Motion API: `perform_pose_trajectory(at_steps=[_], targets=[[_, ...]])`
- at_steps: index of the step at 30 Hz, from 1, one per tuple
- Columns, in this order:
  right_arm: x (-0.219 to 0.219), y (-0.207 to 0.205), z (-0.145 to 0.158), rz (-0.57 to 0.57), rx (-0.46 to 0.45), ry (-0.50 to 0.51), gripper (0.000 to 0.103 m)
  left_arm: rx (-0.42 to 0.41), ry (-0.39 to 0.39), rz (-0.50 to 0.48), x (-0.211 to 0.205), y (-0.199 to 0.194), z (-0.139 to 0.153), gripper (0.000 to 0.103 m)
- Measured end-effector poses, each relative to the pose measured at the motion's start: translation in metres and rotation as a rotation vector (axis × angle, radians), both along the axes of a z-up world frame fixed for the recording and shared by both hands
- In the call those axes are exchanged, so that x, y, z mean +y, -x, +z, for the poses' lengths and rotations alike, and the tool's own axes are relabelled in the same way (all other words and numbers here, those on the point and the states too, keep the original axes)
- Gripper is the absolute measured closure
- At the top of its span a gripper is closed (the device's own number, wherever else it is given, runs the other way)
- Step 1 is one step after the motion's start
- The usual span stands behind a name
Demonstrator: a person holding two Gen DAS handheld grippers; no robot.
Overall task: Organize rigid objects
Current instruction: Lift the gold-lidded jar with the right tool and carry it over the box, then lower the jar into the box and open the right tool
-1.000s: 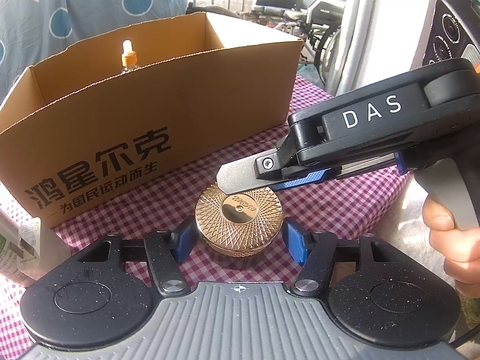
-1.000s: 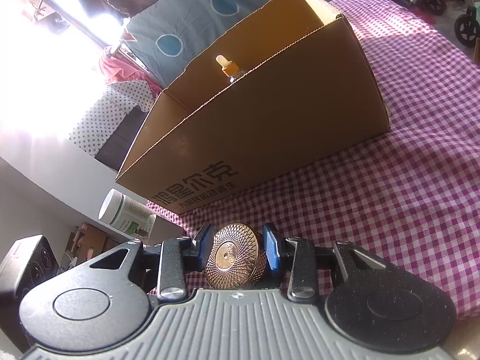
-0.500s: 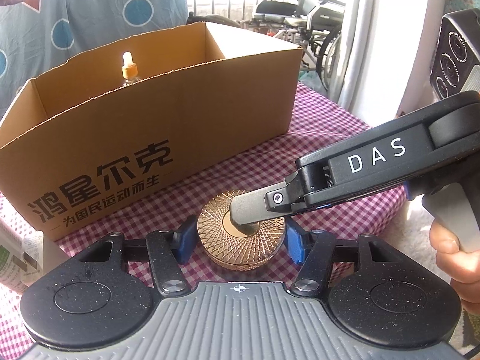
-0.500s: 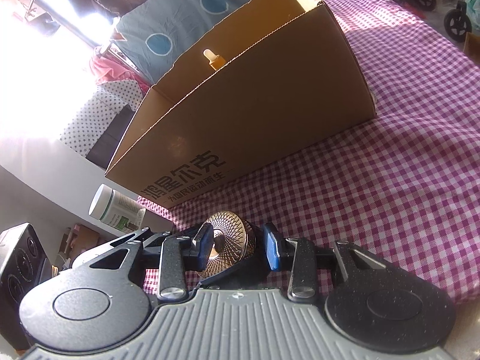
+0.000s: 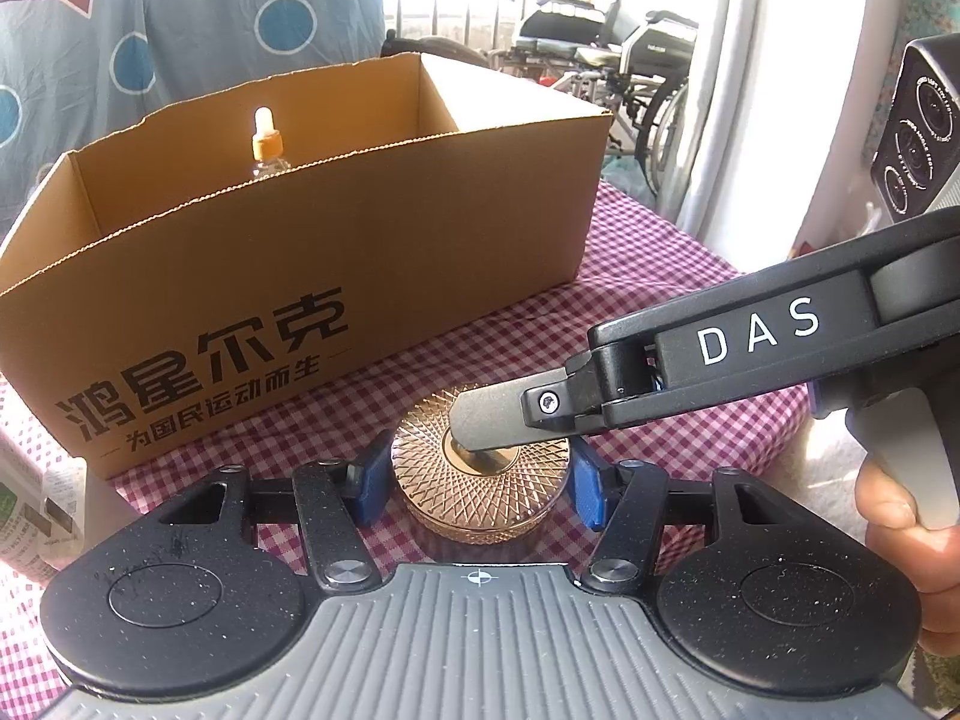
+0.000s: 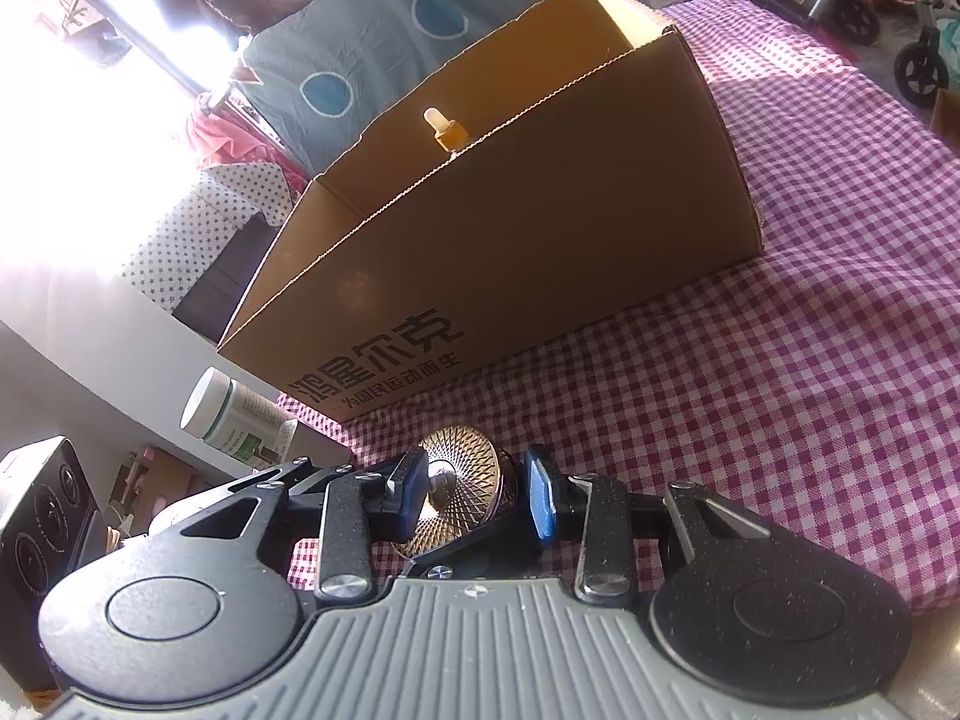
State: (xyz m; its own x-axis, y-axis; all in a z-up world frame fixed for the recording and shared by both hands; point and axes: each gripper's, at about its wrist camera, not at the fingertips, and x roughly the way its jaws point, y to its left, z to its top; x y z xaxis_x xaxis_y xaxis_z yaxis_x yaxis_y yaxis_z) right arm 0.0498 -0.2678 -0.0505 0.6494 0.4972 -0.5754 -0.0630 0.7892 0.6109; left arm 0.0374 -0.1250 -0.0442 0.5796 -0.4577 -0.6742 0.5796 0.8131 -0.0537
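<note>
A round gold jar with a patterned lid (image 5: pixel 480 483) sits on the checked tablecloth in front of the cardboard box (image 5: pixel 300 276). My left gripper (image 5: pixel 477 483) has its blue pads close on both sides of the jar. My right gripper (image 6: pixel 477 489) comes in from the right; in the left wrist view its upper finger (image 5: pixel 498 420) lies over the lid's centre. In the right wrist view the jar (image 6: pixel 468 480) stands between its pads. Whether either pair of pads touches the jar is unclear. A dropper bottle (image 5: pixel 267 144) stands inside the box.
A white and green bottle (image 6: pixel 237 417) stands at the left table edge beside the box. The pink checked cloth (image 6: pixel 810 360) spreads to the right of the box. Wheelchairs (image 5: pixel 612 54) and a curtain are behind the table.
The right gripper has slid further over the jar lid and its pads have spread wider apart. The left gripper's pads have moved in around the jar.
</note>
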Motion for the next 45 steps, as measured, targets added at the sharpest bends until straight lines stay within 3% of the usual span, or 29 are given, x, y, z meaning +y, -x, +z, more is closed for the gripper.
perform_pose_trajectory(at_steps=[5,11,16,20,24,31,33,36,41,45], targets=[[0.003,0.006,0.021,0.01,-0.06,0.013,0.065,-0.05,0.017,0.008,0.005,0.009,0.021,0.045],[0.009,0.006,0.073,0.045,-0.21,0.042,0.065,-0.158,0.067,0.025,0.011,0.013,0.067,0.045],[0.009,-0.017,0.114,0.08,-0.299,0.086,0.065,-0.224,0.097,0.057,0.006,-0.002,0.101,0.045],[0.004,-0.051,0.135,0.112,-0.309,0.119,0.065,-0.228,0.113,0.086,-0.006,-0.029,0.117,0.045],[-0.002,-0.103,0.145,0.151,-0.257,0.174,0.064,-0.164,0.109,0.116,-0.02,-0.074,0.12,0.045],[-0.012,-0.184,0.125,0.2,-0.128,0.265,0.065,0.07,0.157,0.189,-0.032,-0.153,0.098,0.045],[-0.013,-0.203,0.118,0.213,-0.09,0.274,0.065,0.084,0.131,0.196,-0.038,-0.167,0.089,0.045],[-0.017,-0.226,0.106,0.229,-0.059,0.279,0.067,0.121,0.132,0.214,-0.043,-0.182,0.08,0.056],[-0.023,-0.248,0.096,0.219,-0.044,0.276,0.067,0.192,0.168,0.243,-0.039,-0.205,0.071,0.057],[-0.027,-0.247,0.096,0.214,-0.065,0.262,0.067,0.17,0.158,0.232,-0.039,-0.2,0.074,0.057]])
